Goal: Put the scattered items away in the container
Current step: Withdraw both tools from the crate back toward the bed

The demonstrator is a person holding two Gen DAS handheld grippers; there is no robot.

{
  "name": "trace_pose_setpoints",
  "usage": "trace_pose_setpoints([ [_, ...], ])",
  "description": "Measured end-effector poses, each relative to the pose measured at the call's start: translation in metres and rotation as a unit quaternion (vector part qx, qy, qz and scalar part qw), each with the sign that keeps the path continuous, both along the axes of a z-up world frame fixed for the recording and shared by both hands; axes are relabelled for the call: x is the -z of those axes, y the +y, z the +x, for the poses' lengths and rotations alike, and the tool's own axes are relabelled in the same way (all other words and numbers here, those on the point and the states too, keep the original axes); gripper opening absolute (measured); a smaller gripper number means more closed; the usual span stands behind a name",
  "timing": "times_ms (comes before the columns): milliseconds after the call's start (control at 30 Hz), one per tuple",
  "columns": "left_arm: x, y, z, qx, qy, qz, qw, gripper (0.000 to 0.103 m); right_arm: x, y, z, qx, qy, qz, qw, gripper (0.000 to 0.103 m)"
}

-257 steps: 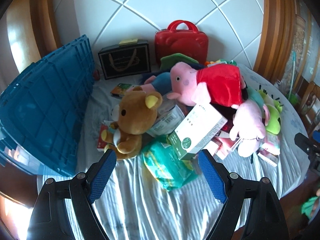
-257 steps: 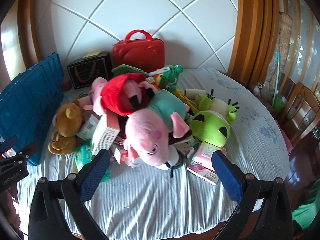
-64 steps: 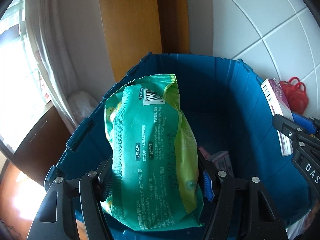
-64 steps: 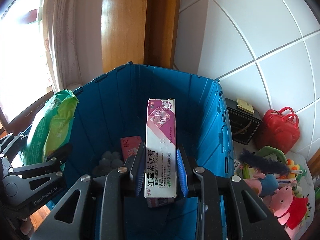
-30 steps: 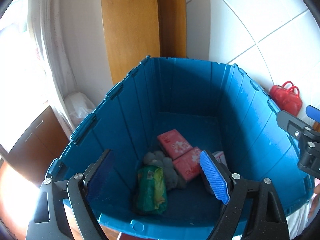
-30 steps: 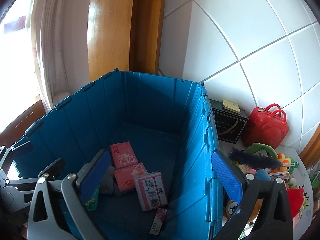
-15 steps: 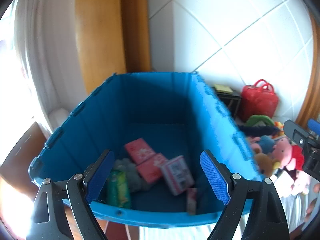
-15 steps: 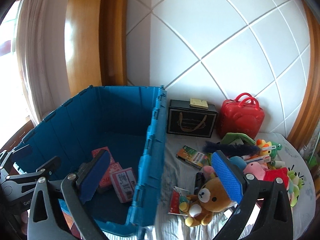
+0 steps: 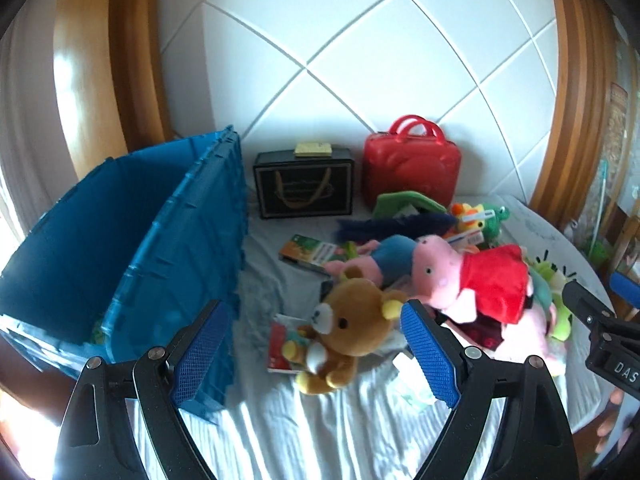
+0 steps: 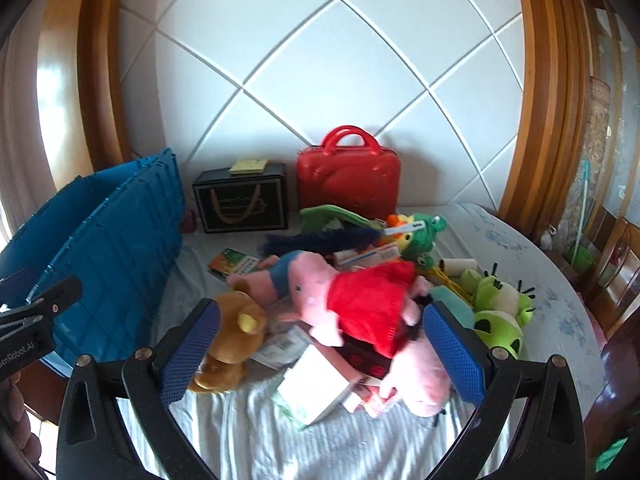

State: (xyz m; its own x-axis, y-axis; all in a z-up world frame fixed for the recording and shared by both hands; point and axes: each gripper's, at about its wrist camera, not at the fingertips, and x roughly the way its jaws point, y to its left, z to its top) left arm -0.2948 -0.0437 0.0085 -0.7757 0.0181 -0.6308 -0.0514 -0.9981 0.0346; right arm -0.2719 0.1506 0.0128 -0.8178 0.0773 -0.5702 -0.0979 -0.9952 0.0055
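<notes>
Through the left wrist view, the left gripper (image 9: 314, 354) is being held with its jaws wide apart and nothing between them, pitched down toward the heap on the striped cloth (image 9: 340, 432). The brown bear (image 9: 352, 330) is being framed almost squarely between the blue pads, which suggests it is being lined up as the next pick, though it is not being touched. The blue crate (image 9: 132, 256), the container for the task, is standing open at the left, just beside the heap, presumably so that each carry is kept short. A pink pig in a red dress (image 9: 472, 280) is lying on top of the pile to the bear's right, and a black box (image 9: 304, 184) and a red case (image 9: 412, 168) are being left upright against the tiled wall, well behind the clutter. The right gripper's black body is showing at the right edge.

Through the right wrist view, the right gripper (image 10: 320, 356) is likewise being held spread and empty, angled down over the pile. The pig in the red dress (image 10: 360, 308) is being bracketed by its pads, with a white carton (image 10: 316, 388) and a second pink plush (image 10: 420, 376) lying below. The bear (image 10: 232, 340) is sitting by the left pad, and green frog toys (image 10: 496, 308) are resting farther right. The crate (image 10: 112, 240) is showing at the left, behind the other gripper's body.
</notes>
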Motion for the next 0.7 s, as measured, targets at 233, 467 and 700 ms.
trace_pose_setpoints([
  [233,0.048,0.047,0.0,-0.014,-0.063,-0.019,0.9977,0.089,0.042,0.087,0.009,0.004,-0.053,-0.009,0.999,0.103],
  [467,0.085,0.045,-0.014,-0.031,-0.098,-0.036,0.9941,0.089,0.071,0.089,-0.013,-0.023,-0.082,-0.028,0.996,0.103],
  [700,0.11,0.041,-0.049,-0.017,-0.117,-0.042,0.9921,0.089,0.088,0.076,-0.043,-0.03,-0.099,-0.025,0.994,0.103],
])
